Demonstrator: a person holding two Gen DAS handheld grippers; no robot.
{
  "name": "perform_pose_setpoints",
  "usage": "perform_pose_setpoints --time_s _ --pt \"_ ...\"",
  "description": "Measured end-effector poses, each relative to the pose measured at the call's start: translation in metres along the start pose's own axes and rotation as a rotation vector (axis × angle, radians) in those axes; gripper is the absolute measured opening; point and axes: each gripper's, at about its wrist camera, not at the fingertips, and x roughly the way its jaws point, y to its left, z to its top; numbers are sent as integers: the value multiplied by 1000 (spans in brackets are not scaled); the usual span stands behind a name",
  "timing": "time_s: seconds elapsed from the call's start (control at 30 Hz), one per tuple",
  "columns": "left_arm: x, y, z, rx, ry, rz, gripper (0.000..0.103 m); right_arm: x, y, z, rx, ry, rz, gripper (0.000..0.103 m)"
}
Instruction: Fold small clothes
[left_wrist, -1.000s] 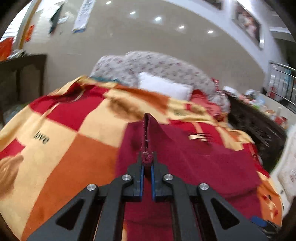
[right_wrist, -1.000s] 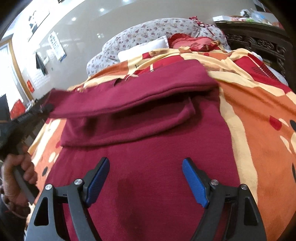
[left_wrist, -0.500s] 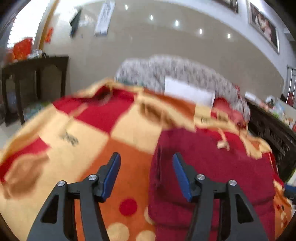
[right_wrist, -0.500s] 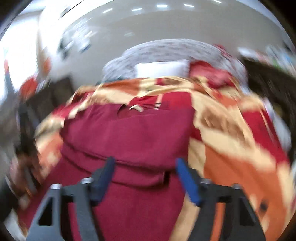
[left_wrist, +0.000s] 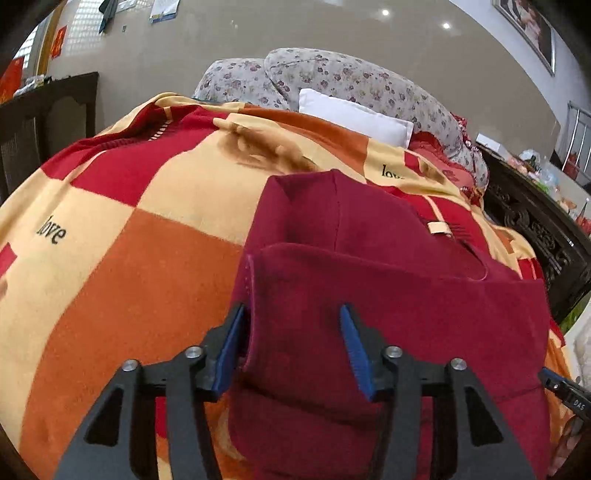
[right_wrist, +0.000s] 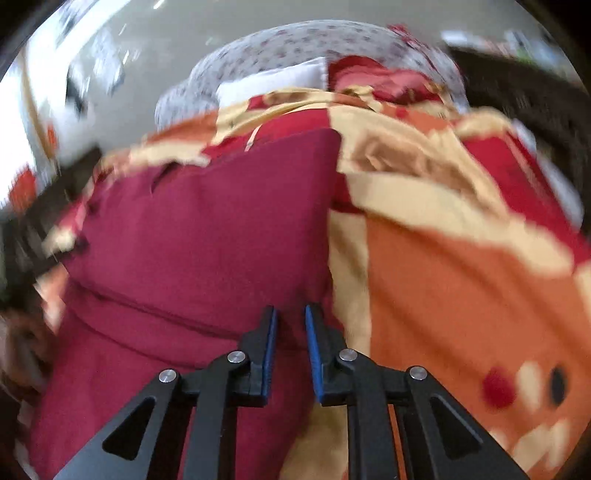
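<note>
A maroon garment (left_wrist: 388, 314) lies folded on a checked orange, red and cream blanket (left_wrist: 129, 277). My left gripper (left_wrist: 293, 347) stands open astride the garment's left edge, one pad just outside the edge and the other over the cloth. In the blurred right wrist view the same garment (right_wrist: 203, 240) fills the left half. My right gripper (right_wrist: 291, 350) is at its right edge; its jaws are closing, a narrow gap remains, and maroon cloth shows in it. That gripper's tip (left_wrist: 561, 387) also shows at the far right of the left wrist view.
Flowered pillows (left_wrist: 351, 81) and a white pillow (left_wrist: 354, 118) lie at the head of the bed. Dark carved furniture (left_wrist: 535, 229) stands along the right side, a dark cabinet (left_wrist: 44, 110) at the left. Open blanket (right_wrist: 461, 295) lies right of the garment.
My left gripper let go of the raised maroon fold, opened and came down over the garment's left edge. My right gripper slid right to the right edge and its jaws narrowed.
</note>
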Motion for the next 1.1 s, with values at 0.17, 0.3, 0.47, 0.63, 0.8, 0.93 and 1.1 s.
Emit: perform_pose_setpoints --time_s 0.17,0.3,0.47,0.63,0.8,0.93,1.1 --pt "-3 -15 -11 57 -39 32 67 -9 20 19 -39 40 -23 16" --pt "2 -30 -9 120 -28 108 71 -34 40 56 -87 -118 8 19" --pt "6 -26 -8 113 -10 87 77 16 60 96 -165 -85 -137 19" --pt "12 -17 -7 67 22 84 80 60 23 93 -75 29 -205 20" --pt "16 -17 -6 61 36 88 81 32 36 94 -83 4 -212 26" --pt "15 -18 -7 67 34 98 82 -1 66 63 -170 -60 -143 39" --pt "20 -20 -7 78 61 108 85 26 54 24 -193 8 -204 48"
